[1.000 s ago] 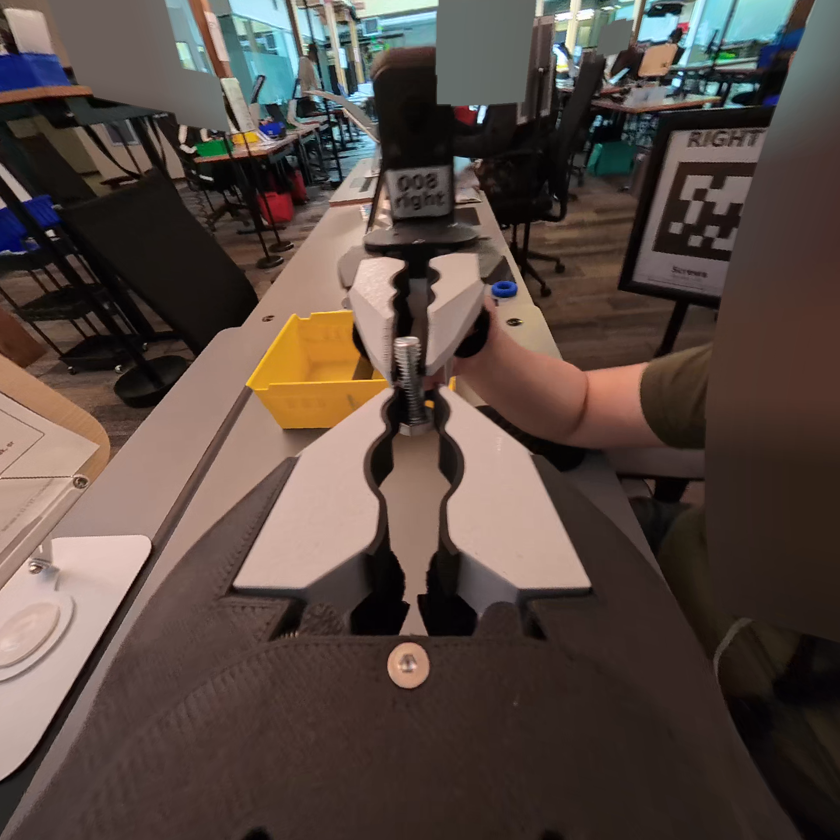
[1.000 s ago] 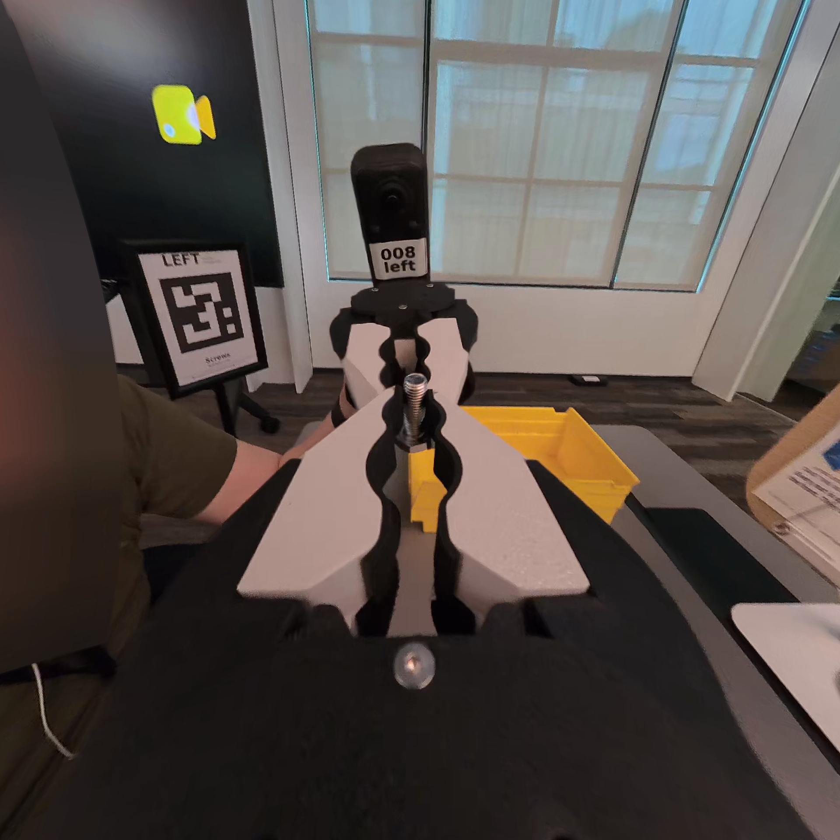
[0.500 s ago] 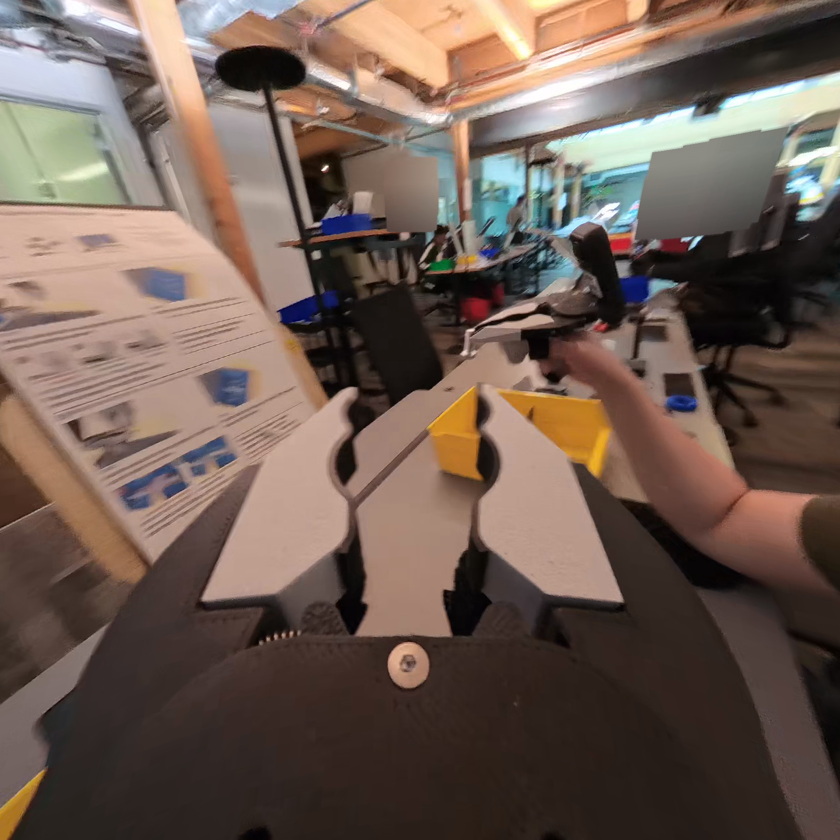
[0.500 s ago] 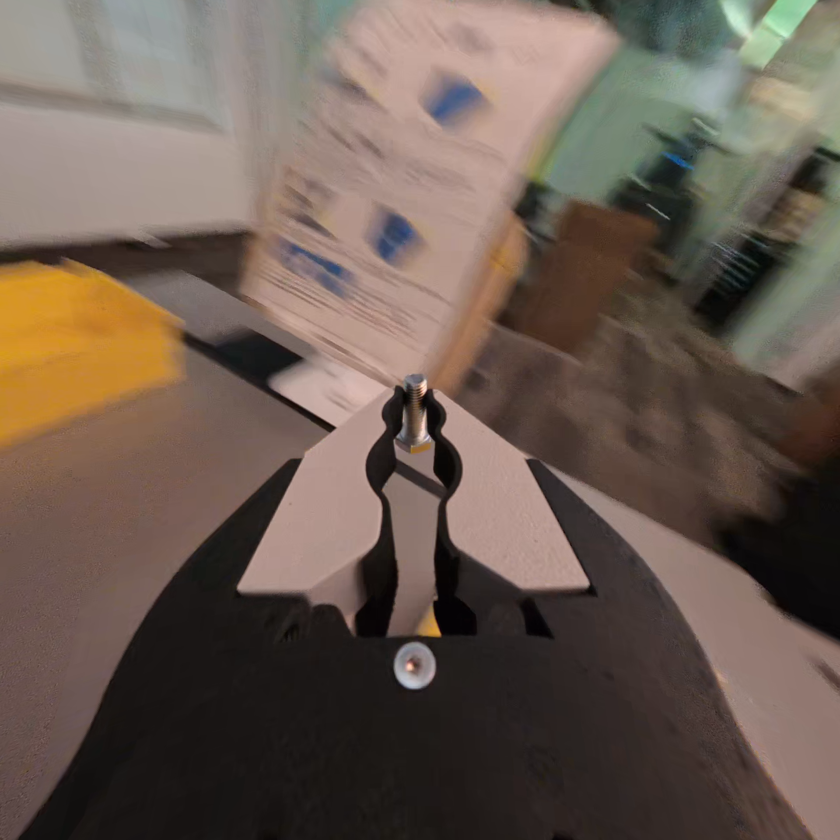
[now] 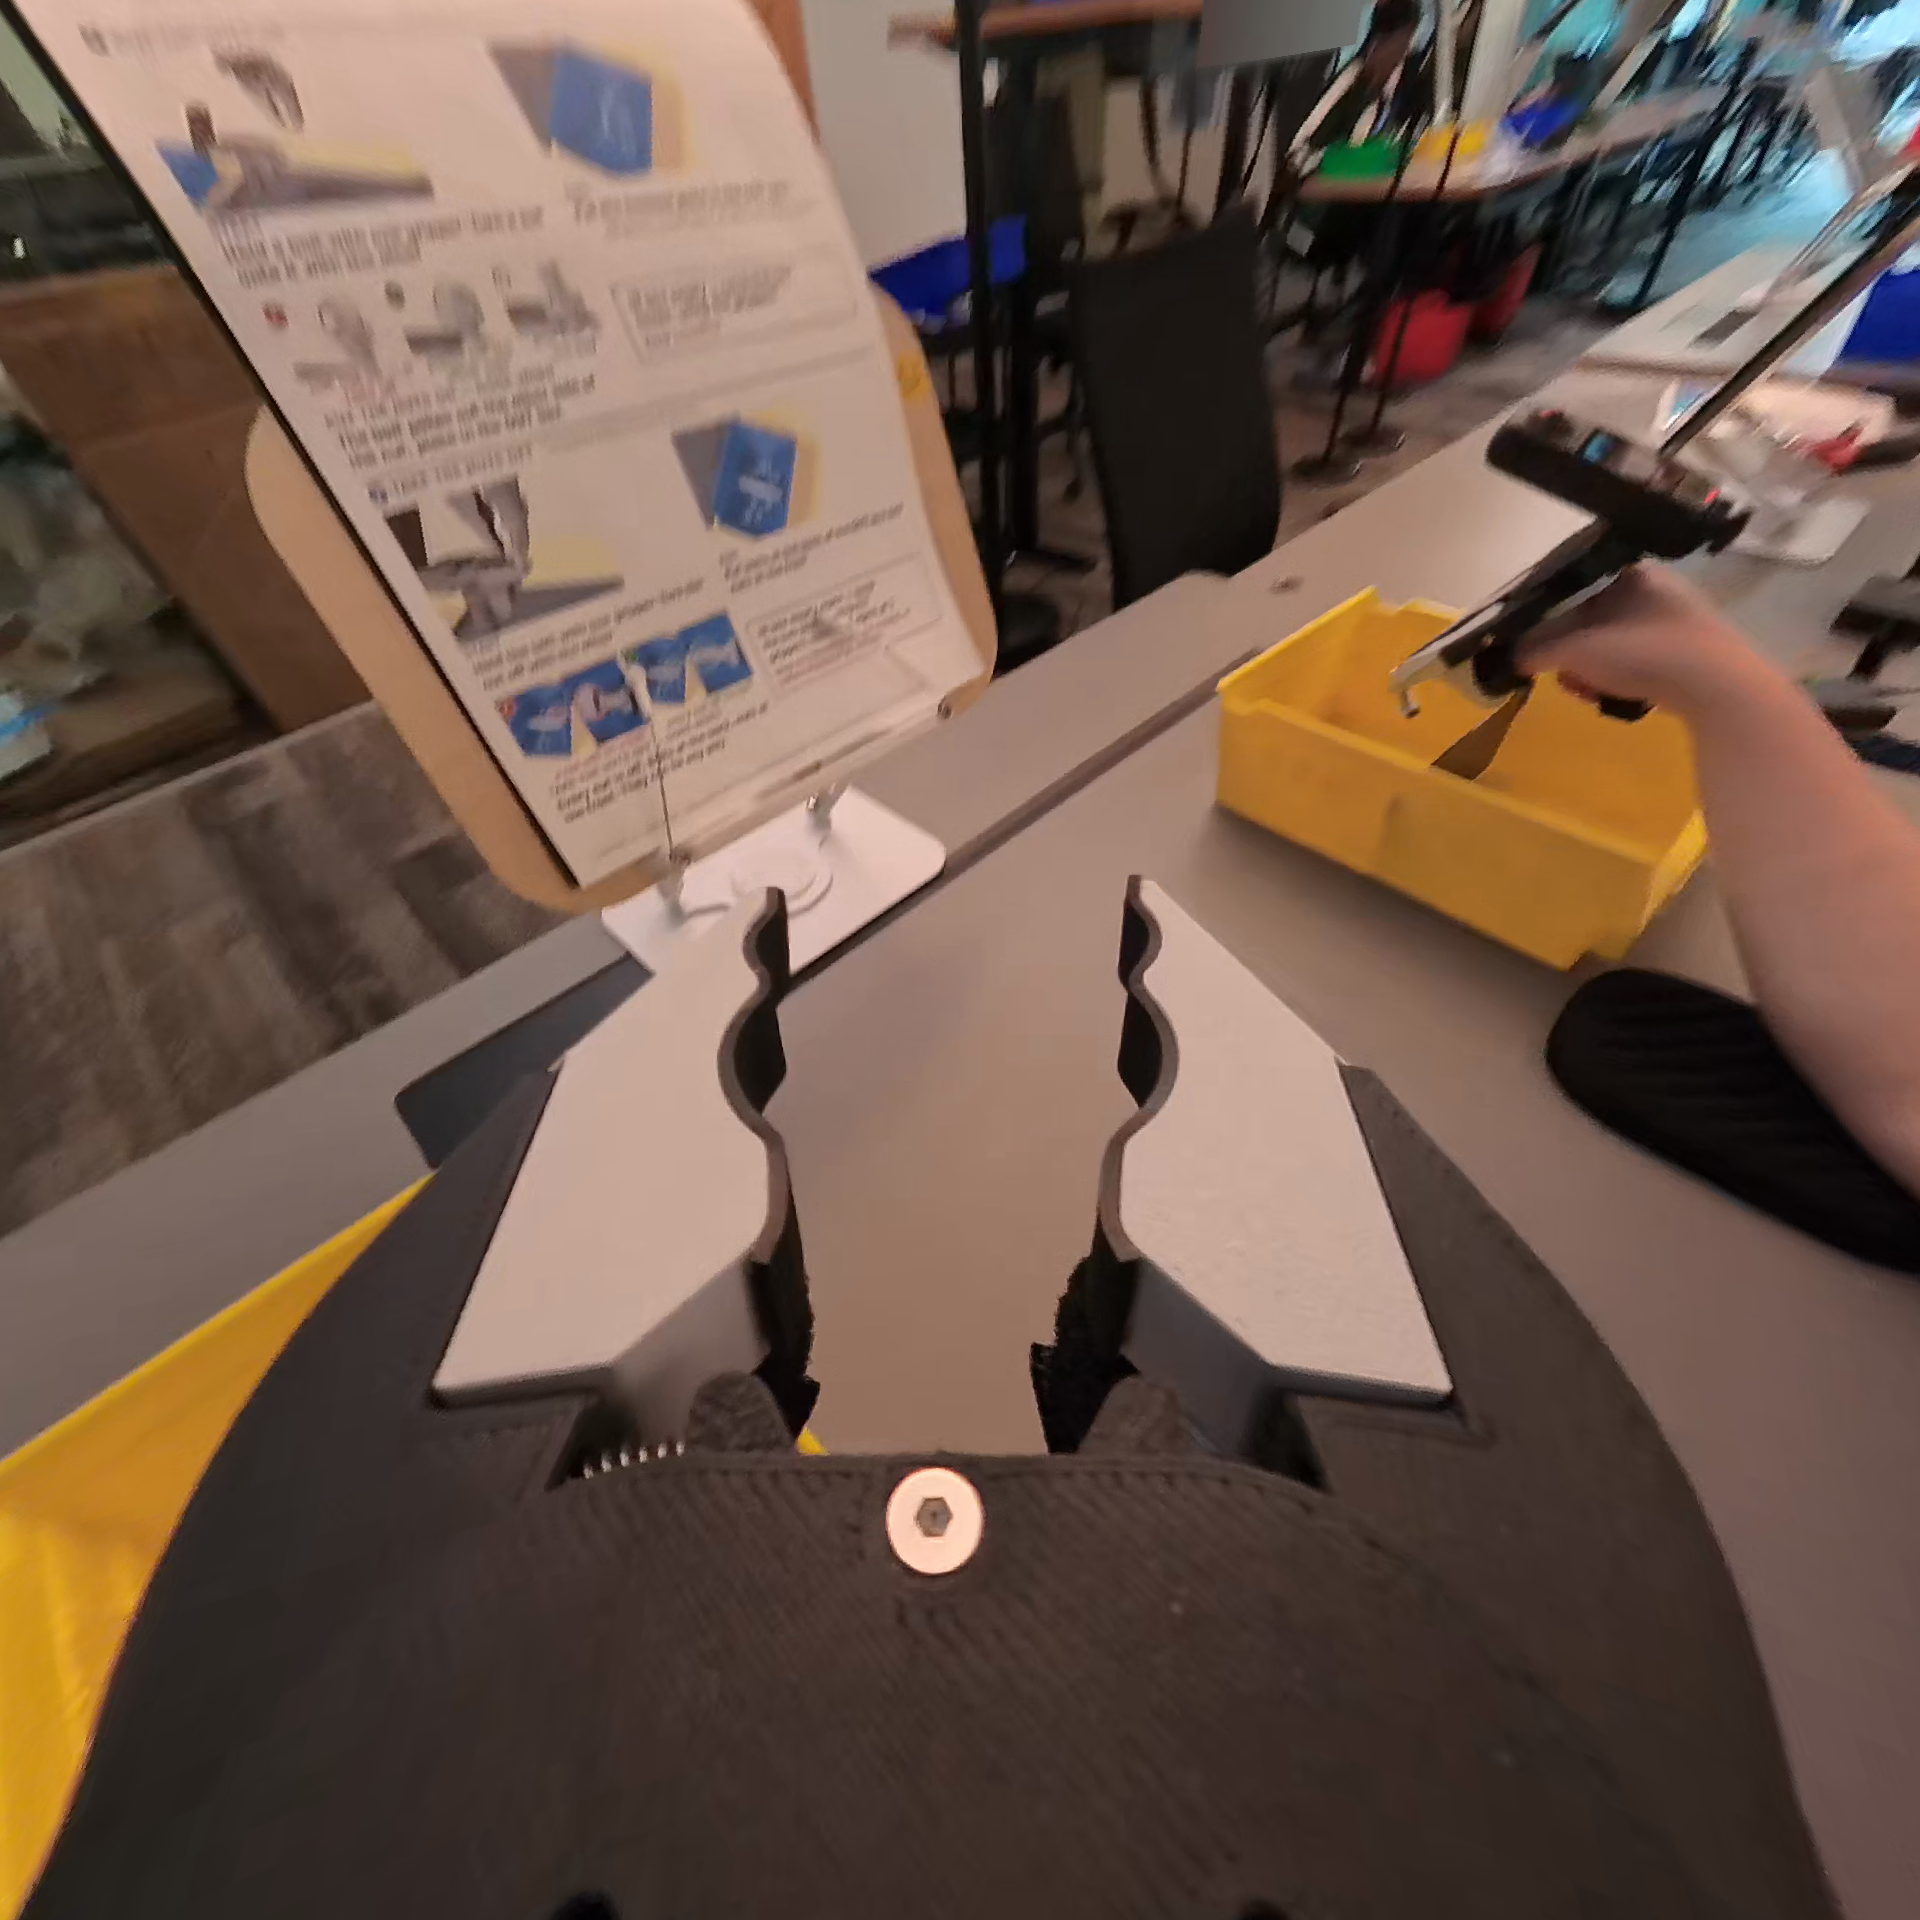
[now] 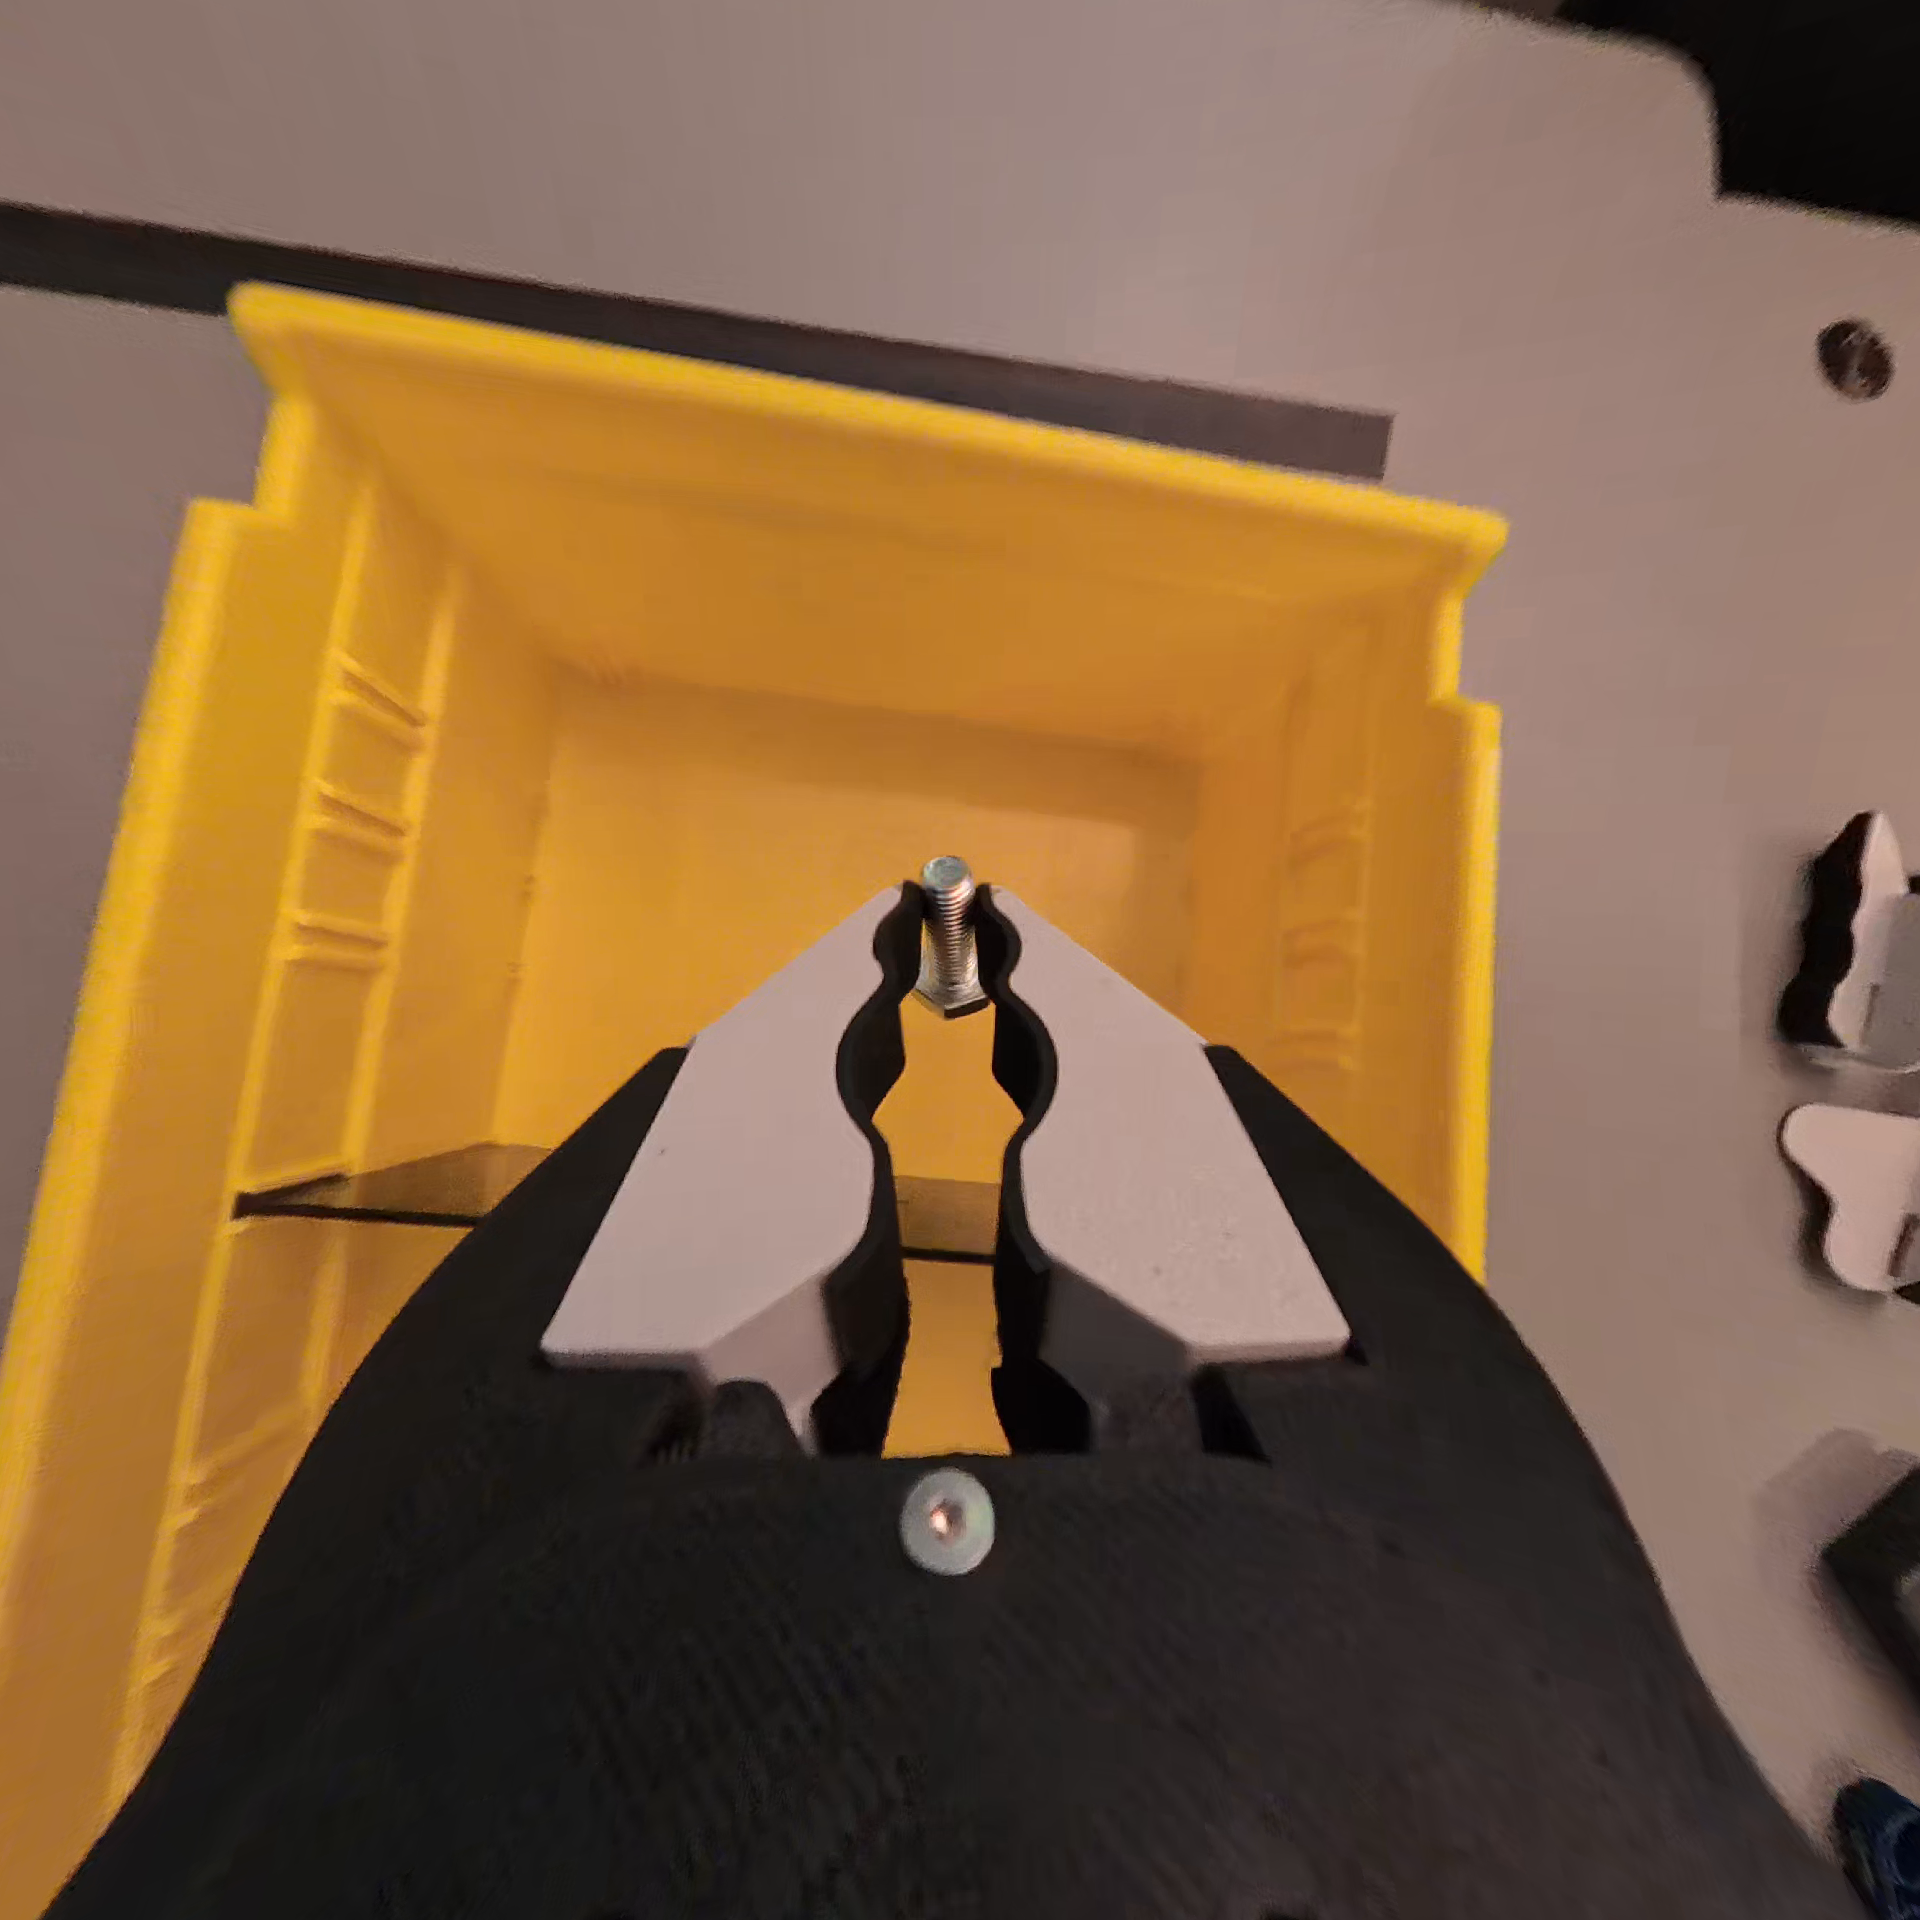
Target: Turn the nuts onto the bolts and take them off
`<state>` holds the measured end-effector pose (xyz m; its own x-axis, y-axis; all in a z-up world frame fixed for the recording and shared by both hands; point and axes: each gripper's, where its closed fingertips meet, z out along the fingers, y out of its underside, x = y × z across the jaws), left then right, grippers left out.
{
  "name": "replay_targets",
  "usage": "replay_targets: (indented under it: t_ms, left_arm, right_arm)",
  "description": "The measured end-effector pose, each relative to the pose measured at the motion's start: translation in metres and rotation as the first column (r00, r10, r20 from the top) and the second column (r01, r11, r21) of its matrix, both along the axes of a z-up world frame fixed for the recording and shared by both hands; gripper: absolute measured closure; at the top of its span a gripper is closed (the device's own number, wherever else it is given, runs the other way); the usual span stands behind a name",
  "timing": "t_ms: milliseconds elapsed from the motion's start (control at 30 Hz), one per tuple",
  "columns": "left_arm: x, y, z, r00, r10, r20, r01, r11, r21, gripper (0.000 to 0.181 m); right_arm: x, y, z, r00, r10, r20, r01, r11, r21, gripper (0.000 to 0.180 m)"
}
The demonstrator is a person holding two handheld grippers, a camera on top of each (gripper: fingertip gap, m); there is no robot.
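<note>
**Bolt held over the yellow bin, left gripper spread and empty**

In the right wrist view the right gripper (image 6: 948,914) is clamped on a silver bolt (image 6: 948,951), pinching the threaded shank at its very tips. The bolt's hex head sits toward 6 o'clock and its threaded end points to 12 o'clock. No nut shows on it. The gripper looks down into a yellow bin (image 6: 312,831), whose floor fills the space behind the bolt; a dark divider crosses the bin toward 6 o'clock of the bolt.

In the left wrist view the left gripper (image 5: 951,925) stands with its fingers wide apart and nothing between them, over the bare grey counter (image 5: 1039,790). At 2 o'clock, well apart from it, the same yellow bin (image 5: 1455,821) sits on the counter, with the right gripper (image 5: 1418,691) tilted down over its opening in a person's hand (image 5: 1621,655). At 11 o'clock an instruction sheet (image 5: 582,436) stands tilted on a white stand. A second yellow bin (image 5: 125,1475) edge shows at 8 o'clock.
</note>
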<state>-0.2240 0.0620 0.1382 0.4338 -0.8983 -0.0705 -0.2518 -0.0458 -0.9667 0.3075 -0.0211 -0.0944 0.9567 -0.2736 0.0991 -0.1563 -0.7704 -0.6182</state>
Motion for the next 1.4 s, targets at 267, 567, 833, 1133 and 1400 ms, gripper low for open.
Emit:
replay_targets:
  t_ms: [267,567,833,1133,1400]
  left_arm:
    - [-0.03,0.033,-0.024,0.977,0.178,-0.113,-0.186,0.981,-0.059,0.118]
    - [-0.173,0.101,-0.158,0.721,0.375,-0.583,-0.644,0.675,-0.362,0.128]
    - [-0.184,0.115,-0.256,0.674,0.162,-0.721,-0.697,0.463,-0.548,0.145]
    - [-0.166,0.104,-0.285,0.659,0.038,-0.751,-0.709,0.366,-0.603,0.147]
    - [-0.16,0.11,-0.296,0.632,0.043,-0.774,-0.744,0.313,-0.59,0.16]
  right_arm:
    - [-0.002,0.01,0.015,1.0,0.011,-0.022,-0.009,0.996,0.091,0.162]
    - [-0.029,0.016,0.092,0.993,0.074,0.089,-0.098,0.947,0.306,0.162]
    - [-0.037,0.017,0.089,0.988,0.099,0.122,-0.128,0.956,0.265,0.16]
    - [-0.04,0.02,0.087,0.978,0.125,0.164,-0.162,0.959,0.234,0.16]
    - [-0.037,0.019,0.081,0.978,0.119,0.17,-0.153,0.968,0.2,0.16]
